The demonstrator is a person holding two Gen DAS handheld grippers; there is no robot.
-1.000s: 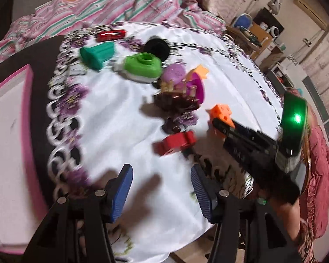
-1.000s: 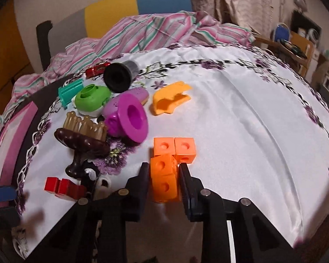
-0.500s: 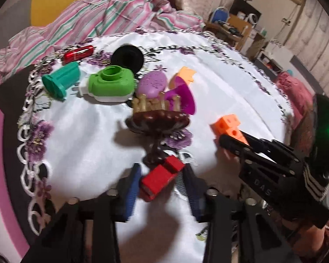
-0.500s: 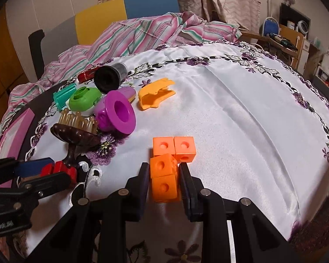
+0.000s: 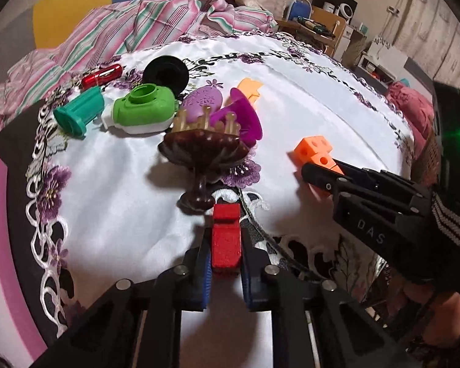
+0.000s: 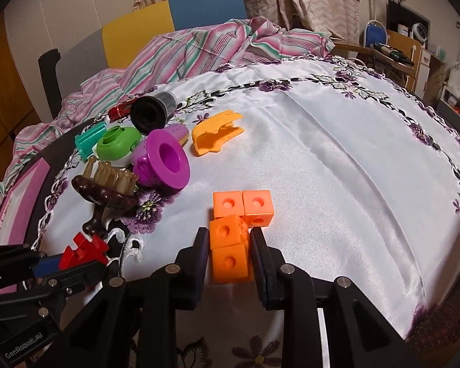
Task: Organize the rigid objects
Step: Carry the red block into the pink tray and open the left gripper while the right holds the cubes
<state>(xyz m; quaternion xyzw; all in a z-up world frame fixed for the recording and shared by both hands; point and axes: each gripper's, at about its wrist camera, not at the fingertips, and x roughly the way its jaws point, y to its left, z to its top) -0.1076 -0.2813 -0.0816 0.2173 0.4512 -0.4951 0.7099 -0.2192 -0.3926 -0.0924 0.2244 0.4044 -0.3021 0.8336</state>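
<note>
Since the earlier frame the left gripper (image 5: 226, 245) is closed in on the red block piece (image 5: 226, 239), now clamped between both pads just in front of the brown pedestal dish (image 5: 203, 150); the right gripper (image 6: 229, 253) is held shut on the orange cube cluster (image 6: 230, 245), four cubes counted, resting on the white tablecloth (image 6: 337, 168); one purple funnel (image 6: 165, 159), one green cap (image 6: 117, 144), one black cup (image 6: 151, 113) are noted; "DAS" and "GenRobot.AI" are read on the gripper bodies.
</note>
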